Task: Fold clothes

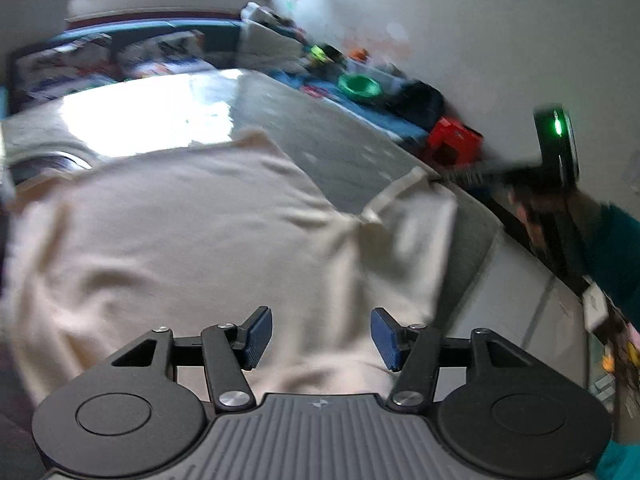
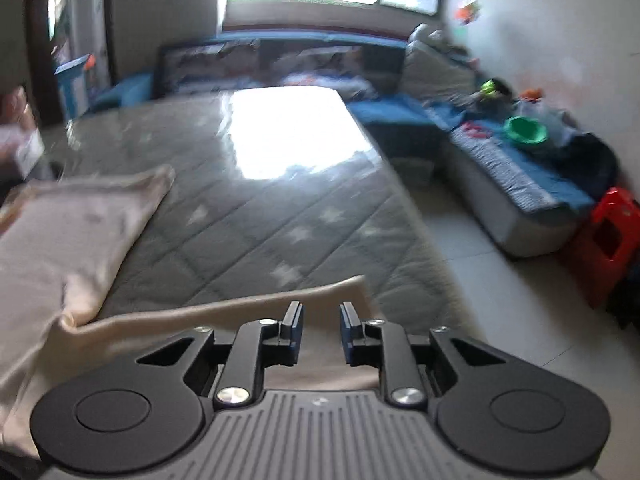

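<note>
A cream garment (image 1: 192,232) lies spread on a grey quilted mattress (image 1: 340,144). My left gripper (image 1: 321,338) is open and empty, just above the garment's near part. In the left wrist view my right gripper (image 1: 448,178) reaches in from the right at the sleeve's (image 1: 408,220) far corner; its jaws are blurred there. In the right wrist view my right gripper (image 2: 320,330) has its jaws a little apart, with nothing seen between them, over the sleeve's edge (image 2: 248,312). The garment's body (image 2: 68,236) lies to the left.
The mattress (image 2: 280,208) stretches ahead with bright glare from the window. A blue-covered bench (image 2: 520,176) with a green bowl (image 2: 526,130) and clutter runs along the right wall. A red stool (image 2: 612,236) stands on the tiled floor (image 2: 480,280) beside it.
</note>
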`<action>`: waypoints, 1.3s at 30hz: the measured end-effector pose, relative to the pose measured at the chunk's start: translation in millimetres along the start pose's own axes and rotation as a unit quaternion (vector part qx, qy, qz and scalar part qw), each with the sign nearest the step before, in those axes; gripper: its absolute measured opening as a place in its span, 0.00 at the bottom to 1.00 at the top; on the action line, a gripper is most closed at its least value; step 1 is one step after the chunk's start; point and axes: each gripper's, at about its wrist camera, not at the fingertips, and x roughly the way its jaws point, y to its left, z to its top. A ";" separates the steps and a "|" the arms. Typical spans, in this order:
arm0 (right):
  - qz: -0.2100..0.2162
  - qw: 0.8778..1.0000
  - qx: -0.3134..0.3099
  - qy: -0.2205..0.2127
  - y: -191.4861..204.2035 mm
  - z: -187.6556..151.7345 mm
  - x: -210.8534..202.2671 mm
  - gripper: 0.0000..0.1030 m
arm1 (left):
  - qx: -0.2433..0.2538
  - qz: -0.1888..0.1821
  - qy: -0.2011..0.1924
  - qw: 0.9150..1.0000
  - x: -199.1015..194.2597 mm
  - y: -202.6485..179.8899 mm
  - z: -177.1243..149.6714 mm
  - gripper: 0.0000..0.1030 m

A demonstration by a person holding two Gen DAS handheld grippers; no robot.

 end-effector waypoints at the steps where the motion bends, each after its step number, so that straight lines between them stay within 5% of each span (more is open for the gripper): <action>1: 0.002 1.000 -0.003 0.002 3.5 0.0 2.3 0.20 | -0.008 0.018 -0.008 1.000 -3.7 7.7 4.9 0.56; 9: 0.021 0.999 -0.032 0.004 29.1 3.8 8.0 0.34 | -0.070 0.187 -0.047 0.979 -3.3 77.6 53.6 0.55; 18: 0.059 0.997 -0.058 -0.002 53.6 11.3 0.8 0.40 | -0.086 0.278 -0.011 0.957 60.3 118.8 80.5 0.54; 21: 0.071 0.995 -0.071 -0.005 61.3 11.5 -3.4 0.40 | -0.087 0.302 0.001 0.949 76.1 127.1 80.5 0.39; 23: 0.075 0.994 -0.073 -0.010 64.7 13.4 -6.7 0.40 | -0.081 0.316 0.004 0.945 79.5 131.3 78.4 0.17; 24: 0.077 0.994 -0.075 -0.012 66.2 14.5 -8.4 0.40 | -0.081 0.321 0.000 0.944 77.4 134.1 77.0 0.13; 27: 0.083 0.993 -0.079 -0.021 70.9 19.4 -13.7 0.40 | -0.117 0.300 -0.028 0.946 49.6 146.3 73.0 0.05; 30: 0.095 0.991 -0.088 -0.028 80.7 24.3 -16.3 0.41 | -0.145 0.301 -0.071 0.940 6.9 157.2 65.5 0.04; 39: 0.134 0.983 -0.120 -0.041 119.4 35.0 -16.5 0.49 | -0.238 0.357 -0.146 0.891 -105.0 196.5 14.3 0.03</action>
